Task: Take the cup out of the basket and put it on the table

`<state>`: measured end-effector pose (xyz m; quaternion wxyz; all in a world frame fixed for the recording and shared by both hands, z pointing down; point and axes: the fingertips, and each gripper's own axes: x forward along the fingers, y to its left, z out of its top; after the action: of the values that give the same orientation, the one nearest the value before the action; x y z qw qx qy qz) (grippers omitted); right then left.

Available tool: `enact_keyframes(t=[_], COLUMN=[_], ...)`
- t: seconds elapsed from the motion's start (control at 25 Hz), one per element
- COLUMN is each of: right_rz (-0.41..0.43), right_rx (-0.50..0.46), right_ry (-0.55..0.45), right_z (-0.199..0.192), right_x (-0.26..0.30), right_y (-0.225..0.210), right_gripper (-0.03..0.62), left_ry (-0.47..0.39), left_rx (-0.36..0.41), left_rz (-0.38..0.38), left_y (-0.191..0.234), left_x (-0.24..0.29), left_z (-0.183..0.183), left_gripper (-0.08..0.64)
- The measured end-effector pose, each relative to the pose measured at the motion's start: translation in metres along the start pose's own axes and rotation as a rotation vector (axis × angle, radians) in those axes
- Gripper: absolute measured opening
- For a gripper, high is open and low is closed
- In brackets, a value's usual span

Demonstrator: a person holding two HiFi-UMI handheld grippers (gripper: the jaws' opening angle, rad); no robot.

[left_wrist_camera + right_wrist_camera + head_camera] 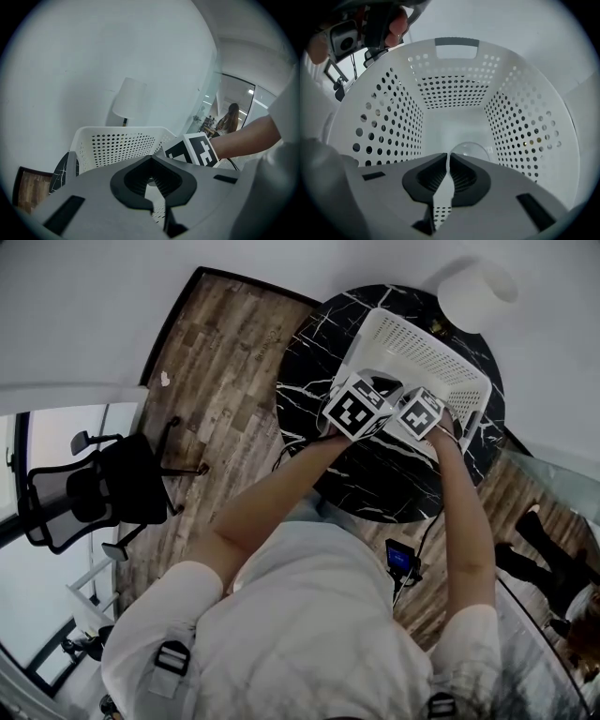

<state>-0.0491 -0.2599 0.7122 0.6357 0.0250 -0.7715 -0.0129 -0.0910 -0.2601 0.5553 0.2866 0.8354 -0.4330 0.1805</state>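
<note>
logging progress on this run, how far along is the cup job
Nothing looks done yet: the clear cup sits on the floor of the white perforated plastic basket. In hand: the right tongs reach into the basket just short of the cup, shut and empty. Remaining: grip it, lift it out, set it on the black marble table.

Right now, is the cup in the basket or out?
In: the right gripper view shows the clear cup on the basket floor, between its perforated walls.

An office, judging by the black swivel chair (pixel 98 491), glass partition walls (pixel 212 101) and wood-plank floor (pixel 216 371).
</note>
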Motion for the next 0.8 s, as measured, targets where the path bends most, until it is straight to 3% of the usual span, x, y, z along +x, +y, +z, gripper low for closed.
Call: enact_keyframes(t=[0.52,0.8], right_rz=[-0.007,-0.046], right_rx=[0.048,0.031], right_ry=[-0.04,-0.113], right_z=[0.001,0.013], right_x=[-0.024,-0.059], right_y=[0.0,0.003], right_gripper=[0.025,0.025], left_ry=[-0.014,-0.056], left_rx=[0.014,0.017], left_rz=[-0.016,-0.021], left_y=[-0.014,-0.026], left_x=[-0.009,-0.023], left_z=[0.006,0.017], left_gripper=[0.006,0.006])
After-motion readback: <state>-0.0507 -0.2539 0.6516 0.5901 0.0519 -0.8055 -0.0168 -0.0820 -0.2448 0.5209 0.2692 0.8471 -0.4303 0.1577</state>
